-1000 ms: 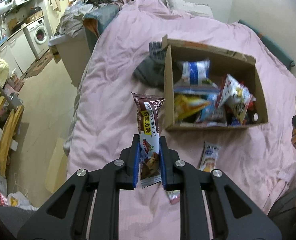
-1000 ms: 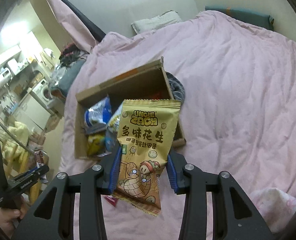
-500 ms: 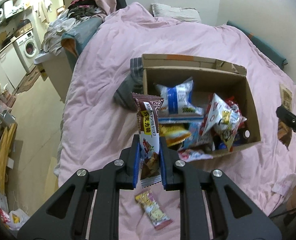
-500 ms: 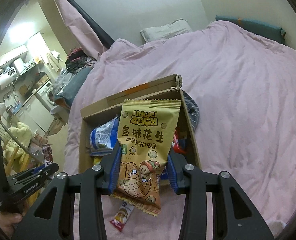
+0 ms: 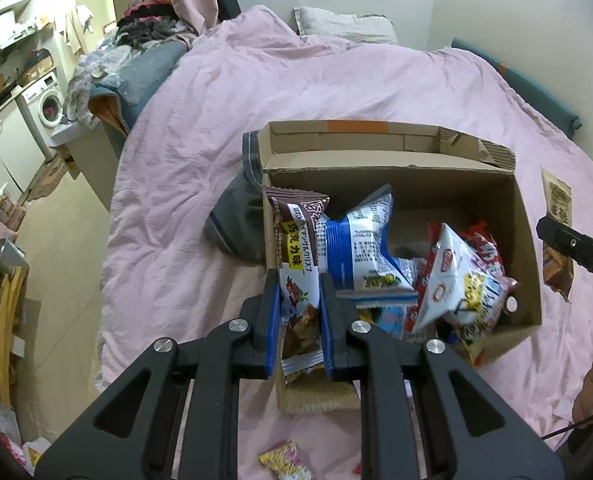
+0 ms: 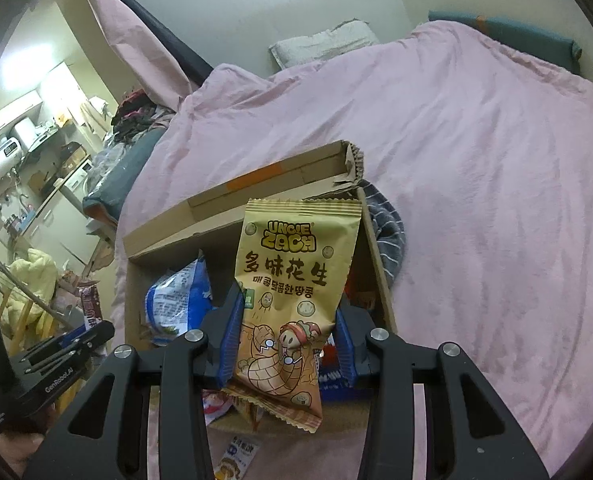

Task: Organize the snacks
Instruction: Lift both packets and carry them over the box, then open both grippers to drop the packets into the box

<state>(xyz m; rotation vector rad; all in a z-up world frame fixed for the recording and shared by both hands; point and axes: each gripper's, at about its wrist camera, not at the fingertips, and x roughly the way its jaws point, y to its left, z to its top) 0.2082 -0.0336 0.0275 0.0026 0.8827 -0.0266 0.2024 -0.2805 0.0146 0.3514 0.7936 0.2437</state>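
An open cardboard box (image 5: 520, 216) (image 6: 164, 236) of snack packets lies on the pink bed. My left gripper (image 5: 299, 328) is shut on a brown chocolate wafer packet (image 5: 299, 256), held upright over the box's near left corner. My right gripper (image 6: 288, 344) is shut on a tan Uncle Zach peanut bag (image 6: 292, 280), held over the box. A blue-and-white bag (image 5: 360, 248) (image 6: 176, 300) and a red-and-white bag (image 5: 460, 280) lie inside. The right gripper's tip (image 5: 572, 246) shows at the right edge of the left wrist view; the left gripper (image 6: 68, 344) at the lower left of the right wrist view.
A grey striped garment (image 5: 236, 220) (image 6: 384, 232) lies against the box. Small packets lie on the bed by the box's near side (image 5: 284, 460) (image 6: 236, 456). A pillow (image 5: 344, 26) is at the bed's head. A washing machine (image 5: 48, 100) and clutter stand left of the bed.
Both grippers have moved forward over the box with their packets still held. The box now looms larger in both views.
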